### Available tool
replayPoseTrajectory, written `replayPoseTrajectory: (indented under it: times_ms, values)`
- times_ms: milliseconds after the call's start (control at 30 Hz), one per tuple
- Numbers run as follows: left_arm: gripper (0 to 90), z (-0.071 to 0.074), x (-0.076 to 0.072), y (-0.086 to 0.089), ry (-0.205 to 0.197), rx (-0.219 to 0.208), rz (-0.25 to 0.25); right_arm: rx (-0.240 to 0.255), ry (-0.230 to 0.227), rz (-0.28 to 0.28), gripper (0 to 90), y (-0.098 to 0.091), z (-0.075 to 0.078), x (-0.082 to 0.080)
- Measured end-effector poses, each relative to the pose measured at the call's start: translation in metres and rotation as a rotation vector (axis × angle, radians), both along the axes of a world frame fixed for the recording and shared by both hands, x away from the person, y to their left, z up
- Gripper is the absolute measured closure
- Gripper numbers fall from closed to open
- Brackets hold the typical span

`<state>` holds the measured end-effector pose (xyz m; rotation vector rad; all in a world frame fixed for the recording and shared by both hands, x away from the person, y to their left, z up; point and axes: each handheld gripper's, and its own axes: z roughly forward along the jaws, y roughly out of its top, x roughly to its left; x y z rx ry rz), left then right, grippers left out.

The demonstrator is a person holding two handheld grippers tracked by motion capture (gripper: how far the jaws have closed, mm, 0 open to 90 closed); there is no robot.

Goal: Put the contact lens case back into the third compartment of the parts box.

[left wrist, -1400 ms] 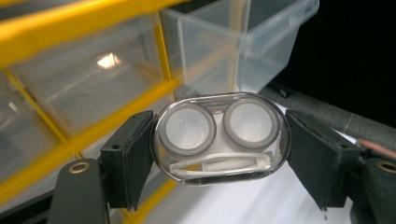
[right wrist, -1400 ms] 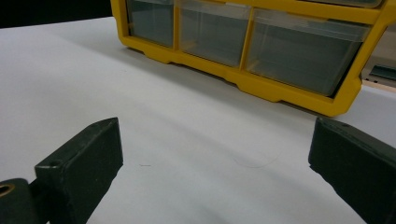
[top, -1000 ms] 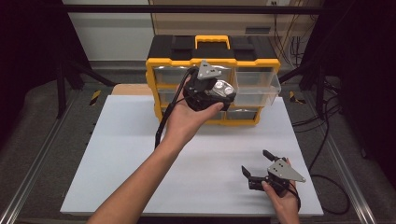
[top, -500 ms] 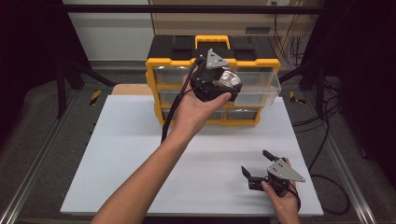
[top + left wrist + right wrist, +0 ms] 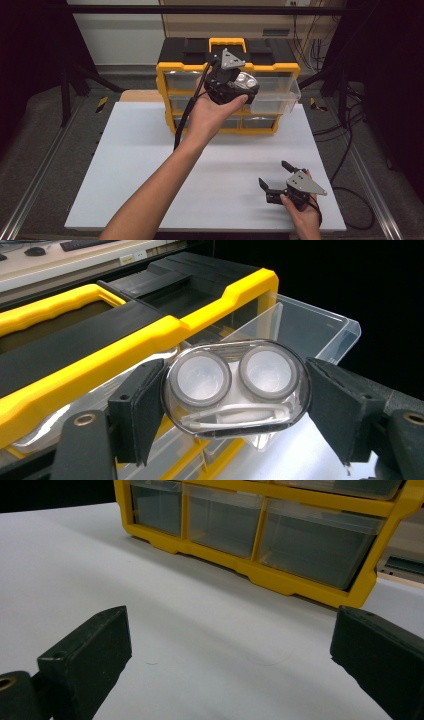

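Currently clamps clear lens case (image 5: 235,387) in left gripper (image 5: 232,405), frame centre, beside open drawer (image 5: 274,92). Risks slipping: smooth, rounded shell. Leaves right gripper (image 5: 278,176) wide, empty, lower right.

The drawer cabinet (image 5: 227,85) is showing a bright yellow frame and handle around a black top, with clear, colourless drawers. The small case (image 5: 236,385) is looking transparent, with two pale grey-ringed round lids and a white stick inside. The table (image 5: 135,165) is showing plain white. Both grippers' jaws are showing matte black, their top plates grey.
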<state>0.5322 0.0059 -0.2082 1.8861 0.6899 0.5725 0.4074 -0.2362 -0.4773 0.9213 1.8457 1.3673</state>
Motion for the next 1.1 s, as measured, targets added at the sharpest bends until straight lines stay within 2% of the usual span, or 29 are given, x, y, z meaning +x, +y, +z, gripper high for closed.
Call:
replayPoseTrajectory:
  times_ms: [533, 800, 1100]
  values:
    - [26.3, 0.002, 0.002, 0.002, -0.009, 0.009, 0.003, 0.002, -0.001, 0.001, 3.3, 0.001, 0.000, -0.001]
    - [26.3, 0.010, 0.003, -0.005, -0.024, 0.023, -0.002, 0.000, -0.001, 0.002, 3.3, 0.000, 0.000, -0.001]
    - [26.3, 0.011, 0.004, -0.016, -0.036, 0.036, -0.014, 0.000, -0.001, 0.004, 3.3, -0.001, 0.000, -0.001]
